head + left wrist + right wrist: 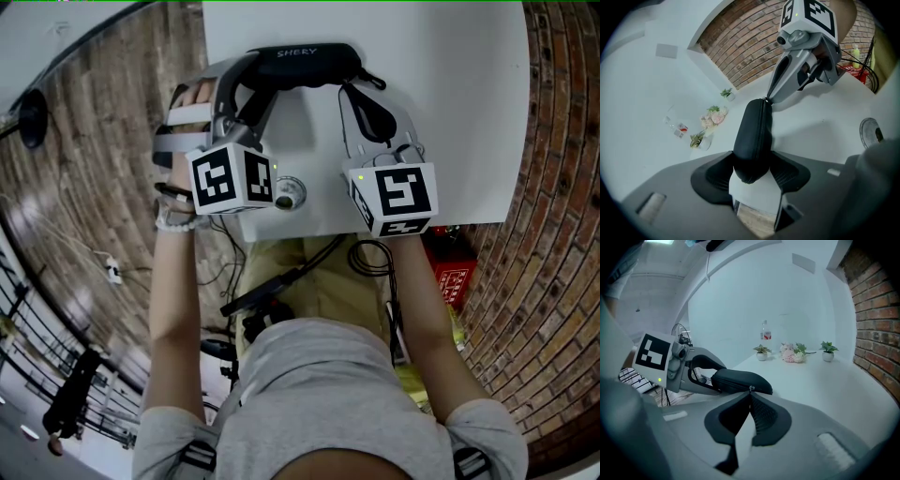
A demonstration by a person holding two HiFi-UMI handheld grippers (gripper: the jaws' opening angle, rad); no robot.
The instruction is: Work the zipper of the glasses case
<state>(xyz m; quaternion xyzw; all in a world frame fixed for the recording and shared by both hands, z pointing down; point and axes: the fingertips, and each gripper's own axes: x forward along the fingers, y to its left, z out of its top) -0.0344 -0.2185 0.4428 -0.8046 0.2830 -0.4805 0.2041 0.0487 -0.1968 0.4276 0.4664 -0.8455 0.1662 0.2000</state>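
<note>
Grip stage: left gripper (751, 176) clamps the glasses case (752, 136) in wide jaws; right gripper (750, 399) pinched shut on the zipper pull (751, 389); next, likely a steady draw along the seam

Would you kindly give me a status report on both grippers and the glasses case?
Left gripper clamped across one end of black oval glasses case. Right gripper shut on small metal zipper pull at far end. Nothing blocking the zip.

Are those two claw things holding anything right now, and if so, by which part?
Yes. The left gripper clamps one end of the black glasses case. The right gripper pinches its zipper pull.
</note>
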